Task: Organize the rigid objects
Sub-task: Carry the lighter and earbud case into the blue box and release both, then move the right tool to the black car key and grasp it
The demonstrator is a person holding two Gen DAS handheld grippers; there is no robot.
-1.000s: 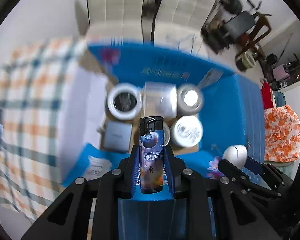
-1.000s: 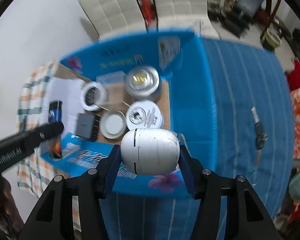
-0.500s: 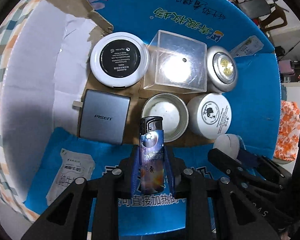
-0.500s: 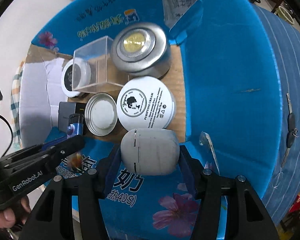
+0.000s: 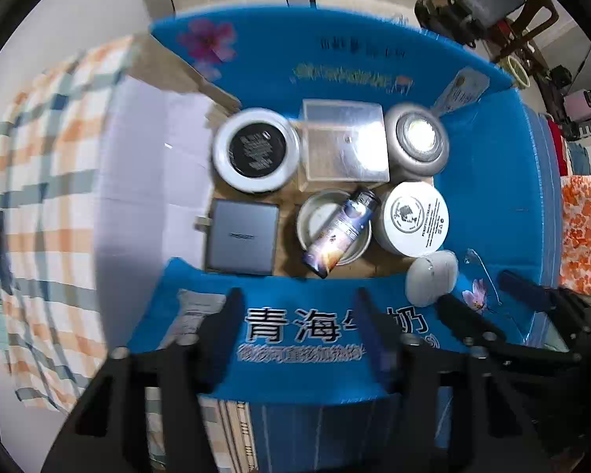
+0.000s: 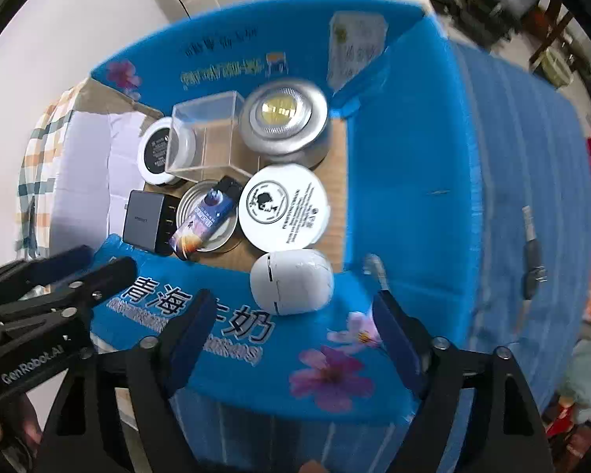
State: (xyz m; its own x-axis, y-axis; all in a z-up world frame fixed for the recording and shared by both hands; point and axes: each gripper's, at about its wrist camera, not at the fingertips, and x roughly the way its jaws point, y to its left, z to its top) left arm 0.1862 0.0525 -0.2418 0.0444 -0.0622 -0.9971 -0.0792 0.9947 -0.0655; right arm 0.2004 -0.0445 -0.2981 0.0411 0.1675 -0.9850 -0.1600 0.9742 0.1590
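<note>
- Lighter [image 5: 341, 232] lies tilted across the tin lid [image 5: 332, 228] inside the blue box [image 5: 488, 205].
- Left gripper [image 5: 297, 327], jaws just opened, holds nothing.
- Right gripper [image 6: 291, 329], jaws just opened, stands wide and empty; white egg-shaped case [image 6: 291, 280] rests at the box's near wall.

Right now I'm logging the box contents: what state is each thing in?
lighter: released, lying tilted across the open tin
white egg-shaped case: released, at box edge
clear cube: upright
left gripper: open, empty
right gripper: open, empty
</note>
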